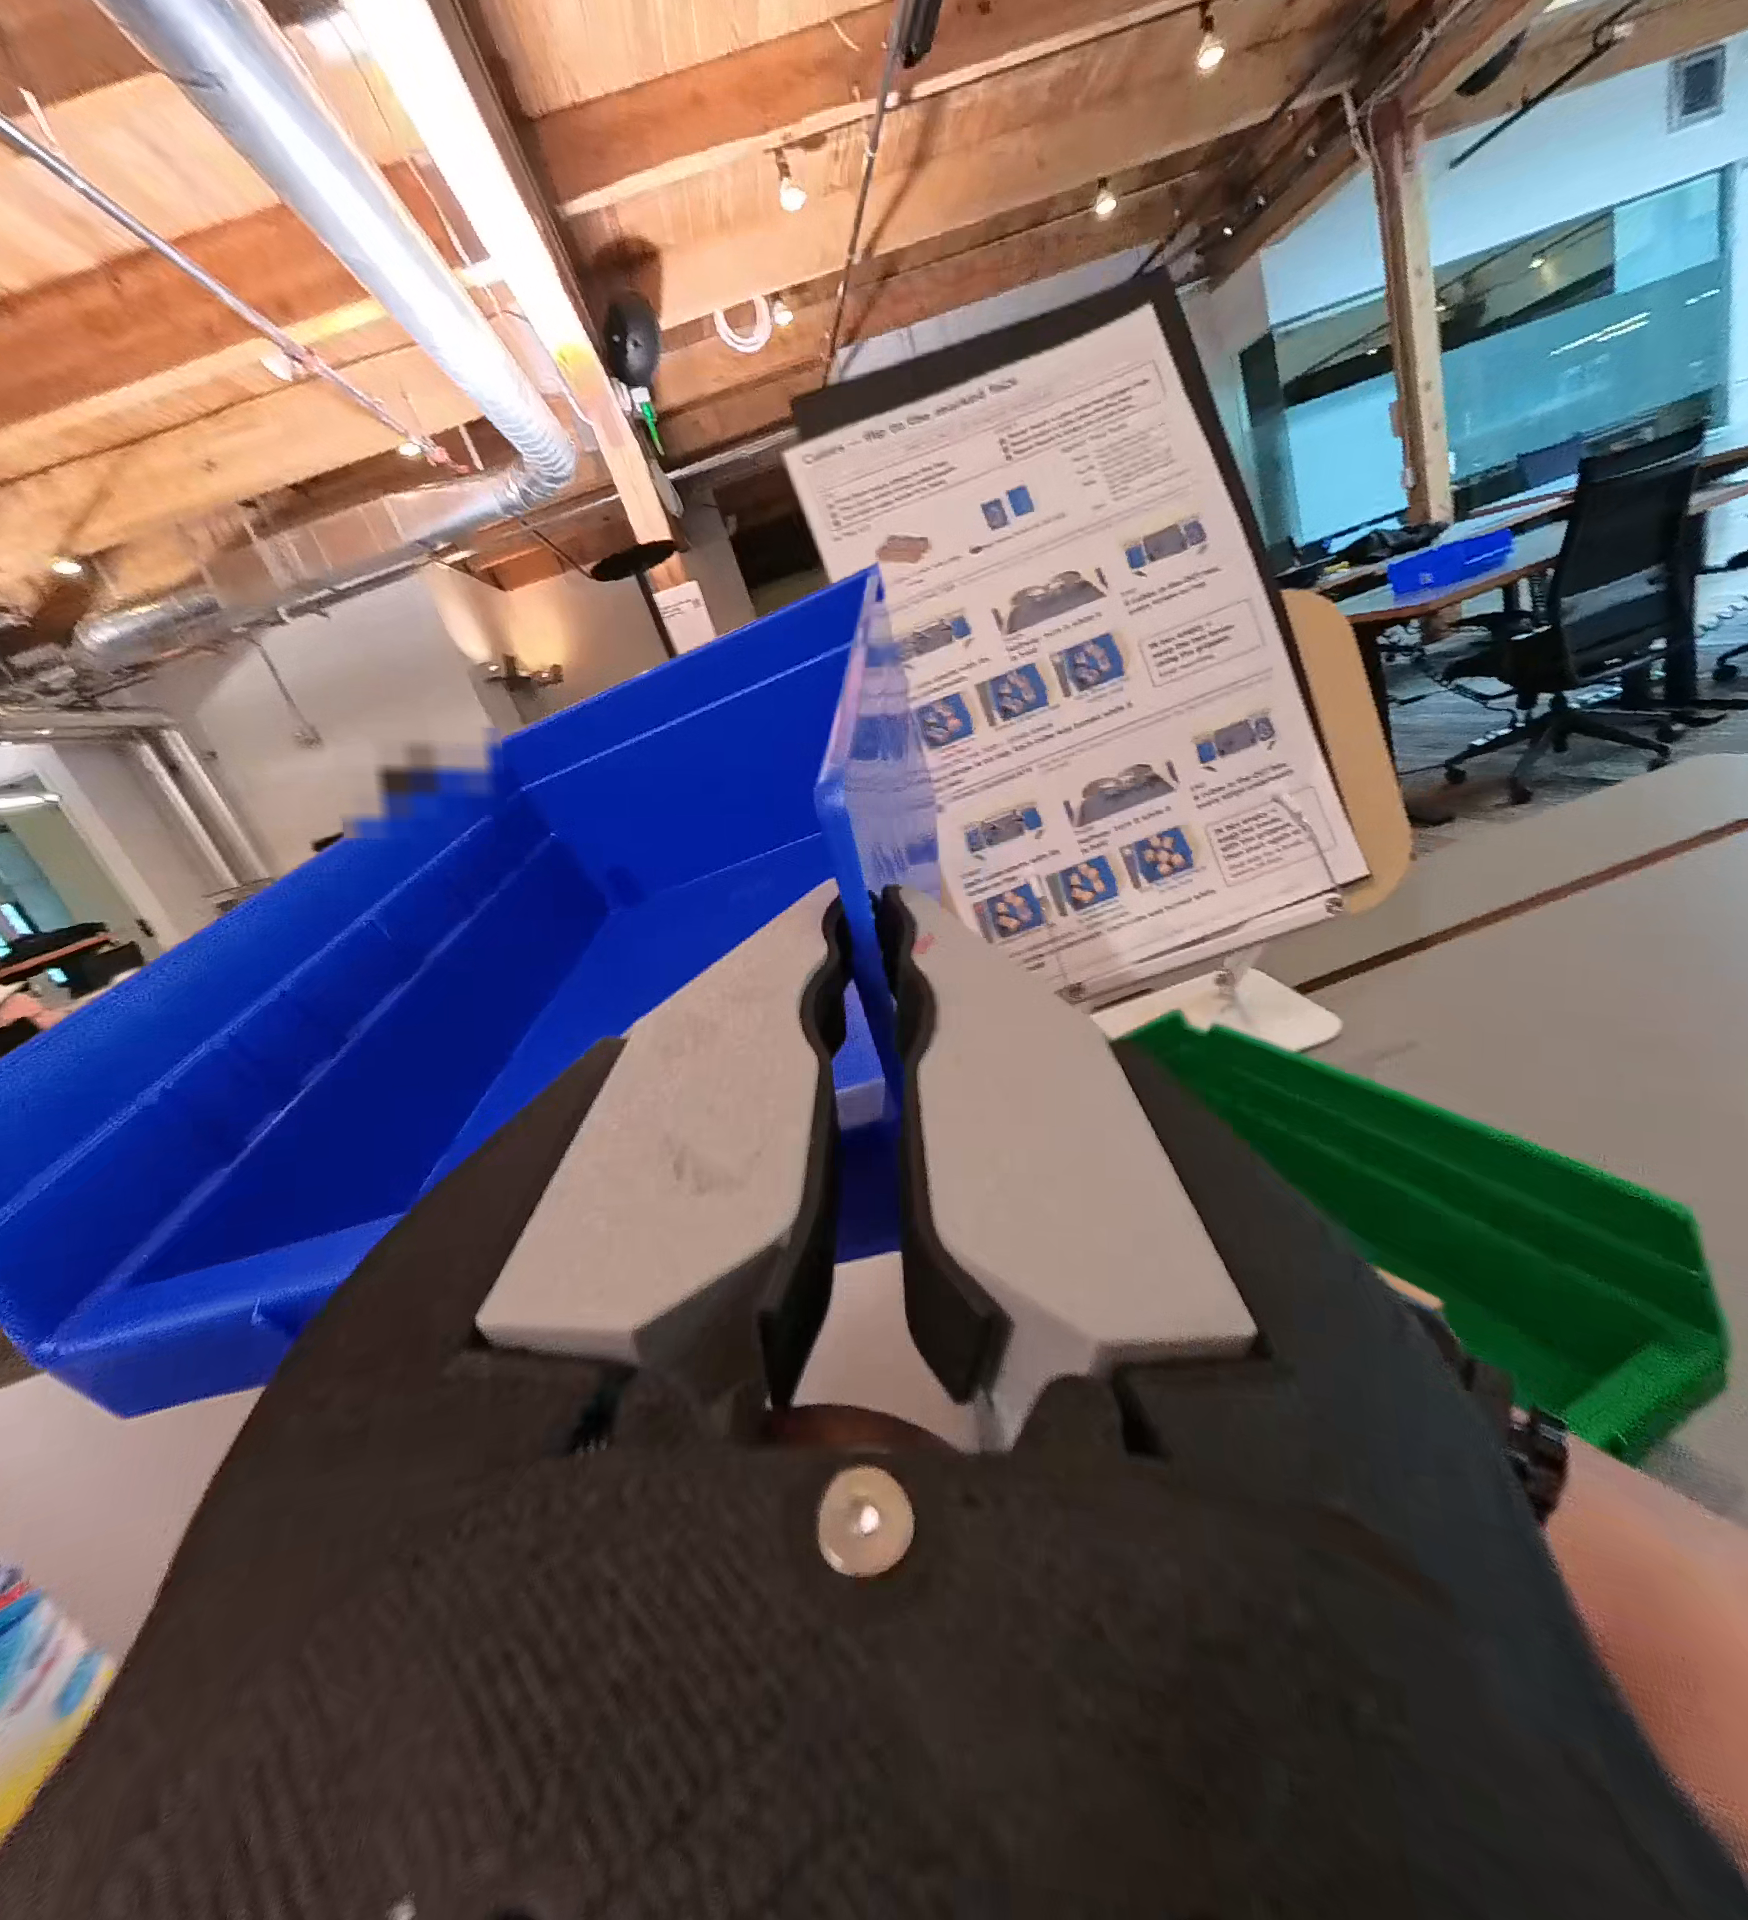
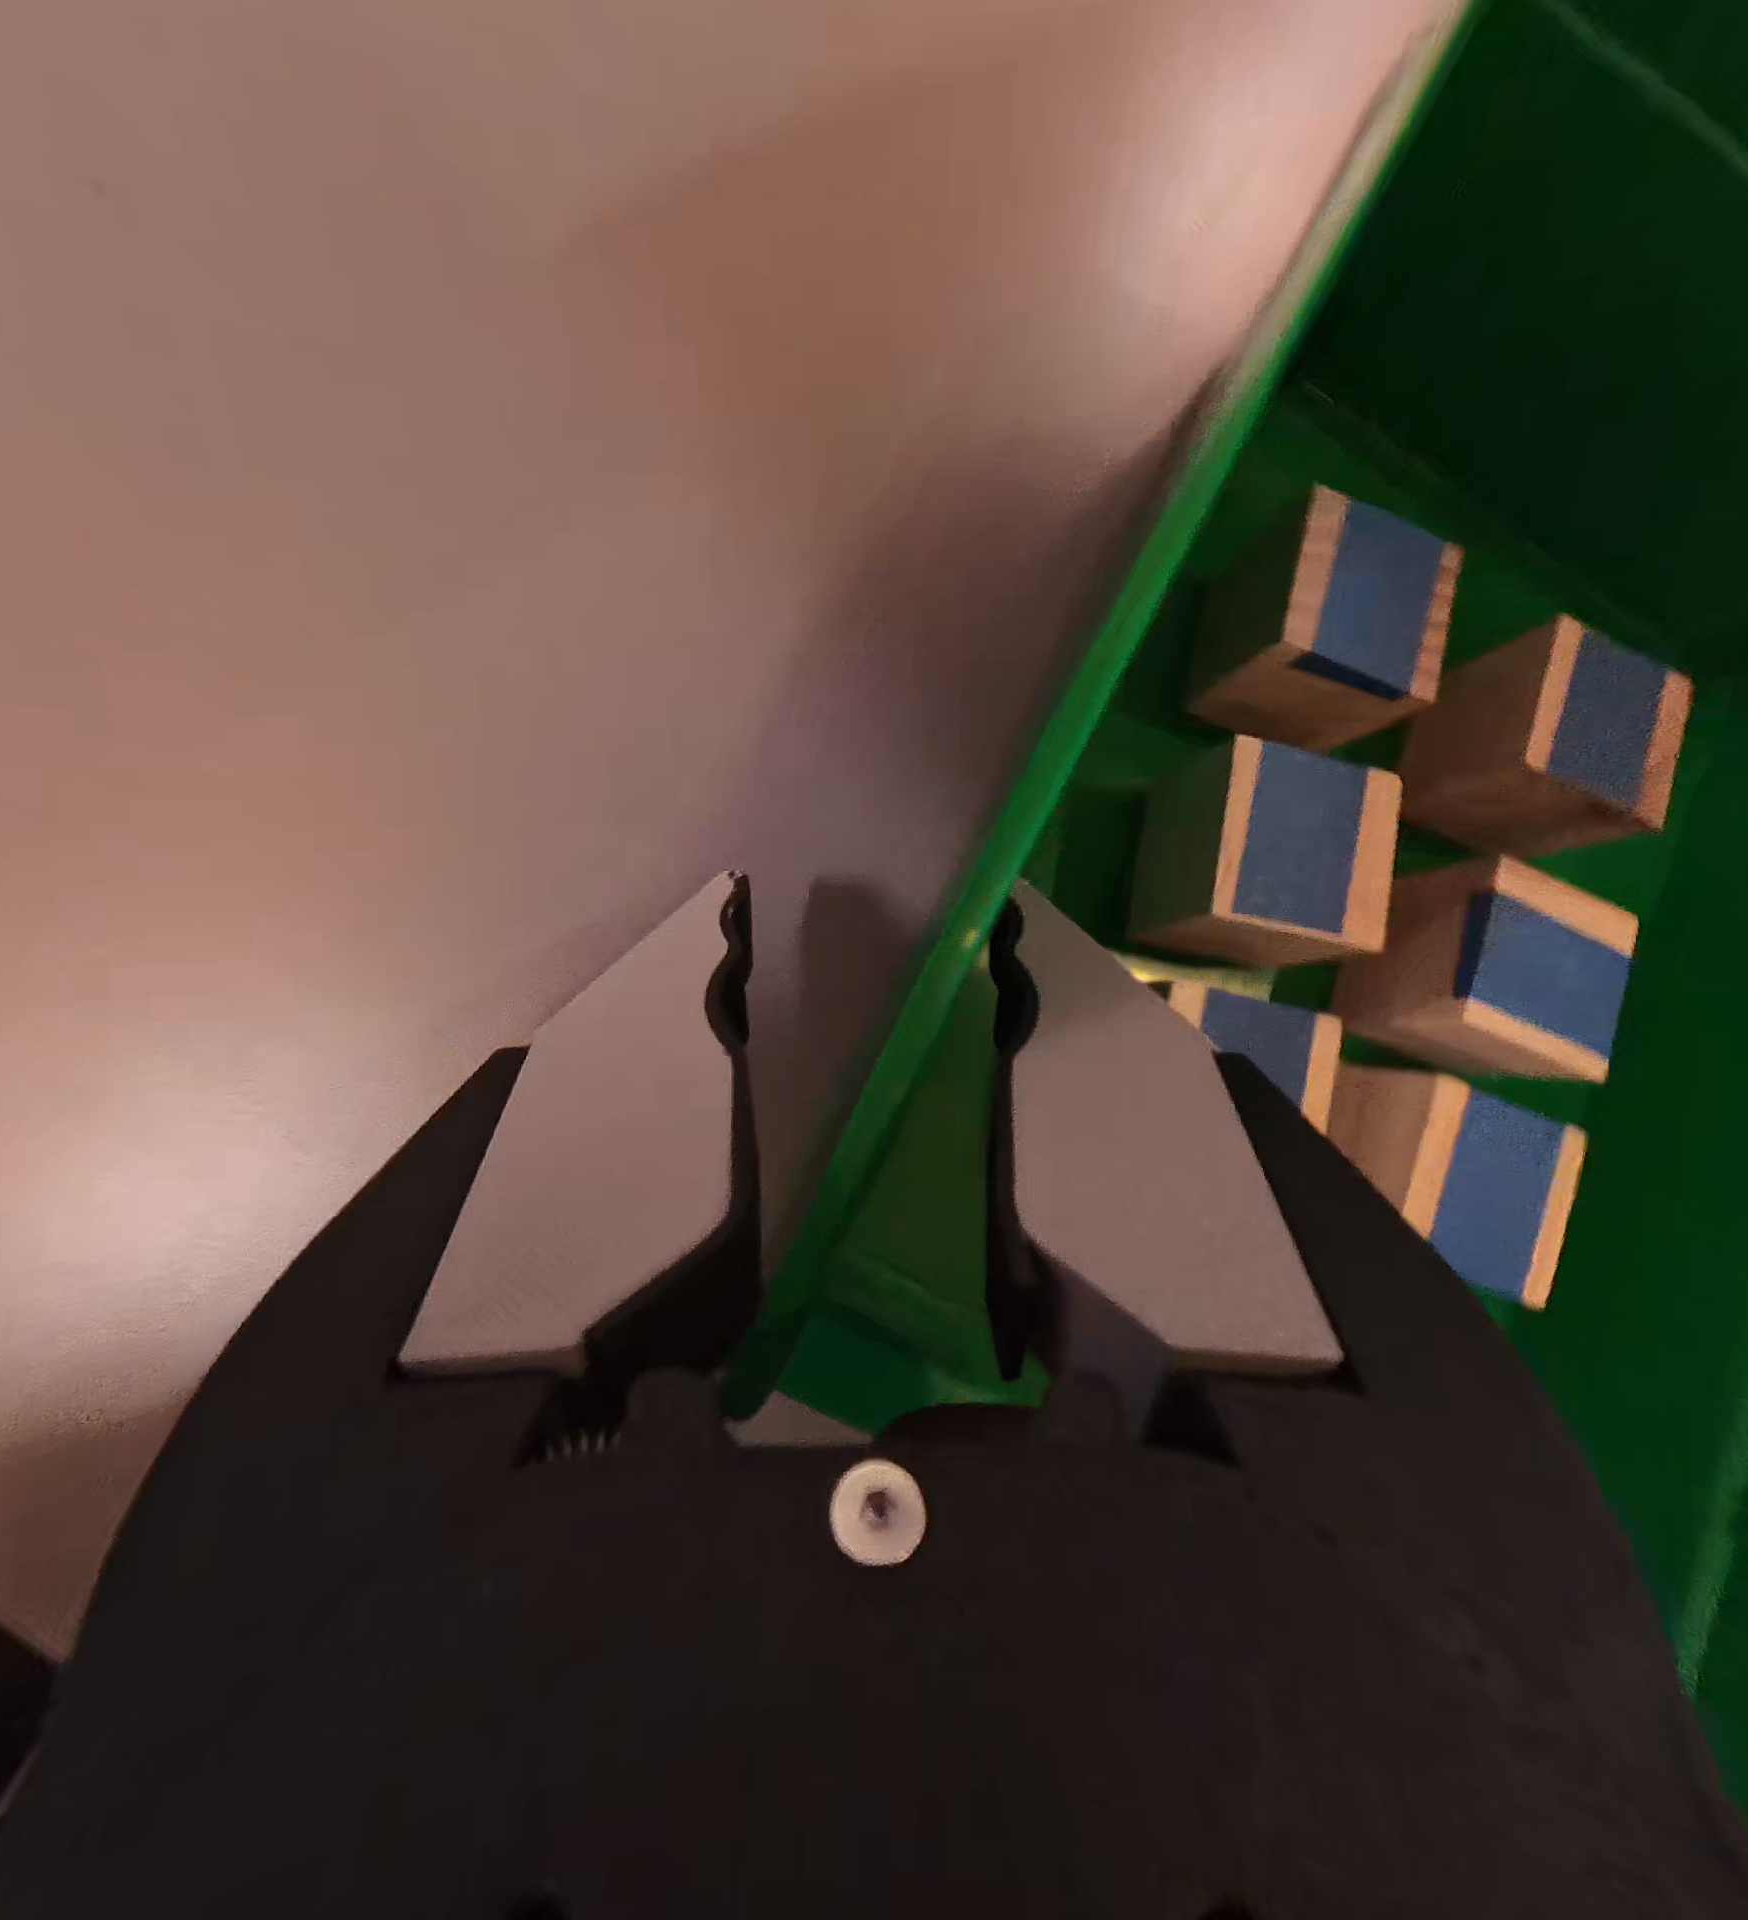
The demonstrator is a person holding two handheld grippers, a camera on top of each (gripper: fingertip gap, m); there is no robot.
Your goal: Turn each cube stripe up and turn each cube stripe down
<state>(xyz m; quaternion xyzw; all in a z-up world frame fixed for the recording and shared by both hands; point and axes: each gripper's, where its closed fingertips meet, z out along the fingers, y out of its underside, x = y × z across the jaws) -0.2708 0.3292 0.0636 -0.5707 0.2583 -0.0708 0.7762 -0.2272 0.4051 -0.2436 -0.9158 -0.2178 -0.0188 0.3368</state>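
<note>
Gripping the thin wall of the blue bin (image 1: 350, 997), the left claw (image 1: 865, 925) is pinched tight on the plastic edge. The bin is tipped up off the grey bench (image 1: 1576, 997), and I see no cubes in the part that shows. My guess is the claw holds the wall so the bin can be lifted or tilted.

The right claw (image 2: 865, 935) sits over the wall of the green bin (image 2: 1535, 239). One finger is outside the wall and one is inside. There is a gap on the outside finger, so I cannot tell if it is squeezing yet or only hooked over. The green bin looks tilted too, maybe so the cubes slide together.

The wooden cubes (image 2: 1306, 842) are all inside the green bin, bunched close and touching each other. I count about six. Each is light wood with a wide blue stripe on one face, and thin wood edges show beside the blue. The striped faces point toward the camera. One cube near the top has a bit of blue on a second face.

A printed sheet on a stand (image 1: 1088, 665) stands on the bench behind the bins.
</note>
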